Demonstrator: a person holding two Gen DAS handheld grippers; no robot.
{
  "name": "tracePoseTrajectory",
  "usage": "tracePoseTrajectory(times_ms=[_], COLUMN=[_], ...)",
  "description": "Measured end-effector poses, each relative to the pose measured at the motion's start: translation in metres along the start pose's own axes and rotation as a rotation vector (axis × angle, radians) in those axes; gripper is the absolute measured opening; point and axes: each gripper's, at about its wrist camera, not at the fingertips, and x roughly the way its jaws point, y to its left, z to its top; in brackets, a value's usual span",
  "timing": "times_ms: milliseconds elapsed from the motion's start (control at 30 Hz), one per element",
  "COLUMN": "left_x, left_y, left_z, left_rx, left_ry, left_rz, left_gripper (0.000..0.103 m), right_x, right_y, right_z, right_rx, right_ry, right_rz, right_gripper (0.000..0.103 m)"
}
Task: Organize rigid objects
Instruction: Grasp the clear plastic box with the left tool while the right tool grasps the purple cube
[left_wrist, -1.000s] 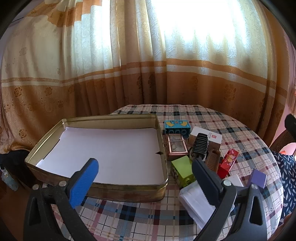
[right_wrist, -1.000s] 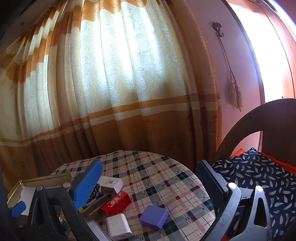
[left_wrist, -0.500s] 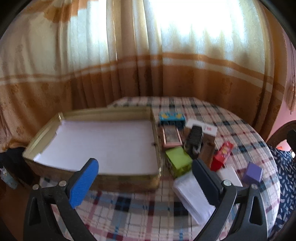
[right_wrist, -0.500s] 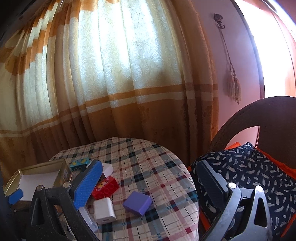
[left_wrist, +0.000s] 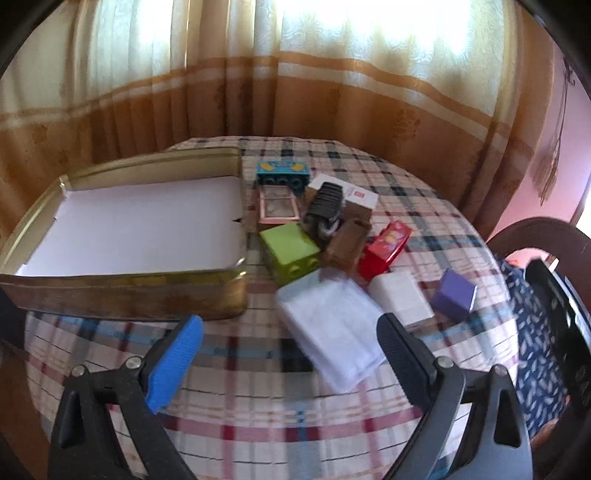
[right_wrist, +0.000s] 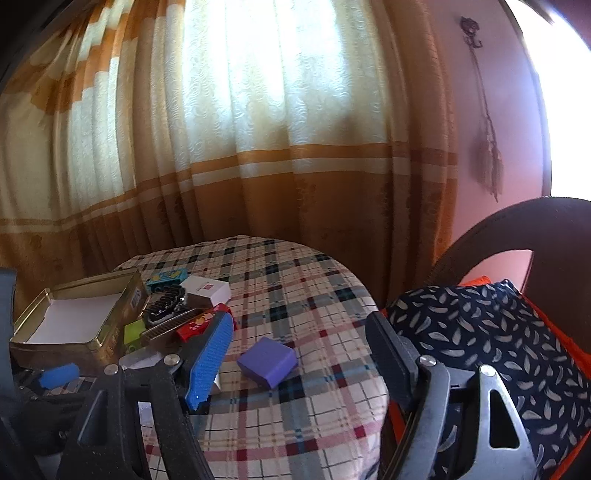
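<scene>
My left gripper (left_wrist: 290, 332) and right gripper (right_wrist: 299, 341) are both closing with nothing between the jaws. Purple box (right_wrist: 266, 361) — just beyond my right fingers. Farther left, gold tin (left_wrist: 129, 291) — only white paper (left_wrist: 140, 225) inside.

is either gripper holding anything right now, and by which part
Nothing is held. The left gripper and right gripper are both closing on empty air above the table.

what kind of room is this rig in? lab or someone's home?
Most likely a home, a living or dining room: a round table under a plaid tablecloth, floor-length patterned curtains over a bright window, and a wooden chair with a feather-print cushion beside it.
</scene>
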Motion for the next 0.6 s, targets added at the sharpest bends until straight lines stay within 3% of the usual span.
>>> tracePoseTrajectory(times_ms=[133, 267, 467, 600], left_x=[0.010, 0.031, 0.041, 0.037], left_y=[-0.010, -0.022, -0.003, 0.011], left_z=[0.008, 0.009, -0.001, -0.005], left_rx=[-0.039, -0.016, -0.043, -0.032], left_ry=[0.023, 0.099, 0.182, 0.182], left_rz=[-0.028, 0.033, 0.080, 0.098], left_gripper=[0.096, 0.097, 0.095, 0.093], right_x=[-0.001, 0.001, 0.006, 0.018], right_y=[-0.010, -0.016, -0.015, -0.012], right_z=[0.001, 0.001, -0.003, -0.006], right_rx=[0.038, 0.055, 0.025, 0.009], right_ry=[0.005, 0.020, 0.048, 0.104], right_rz=[-0.014, -0.011, -0.002, 0.003], right_gripper=[0.076, 0.076, 0.076, 0.076])
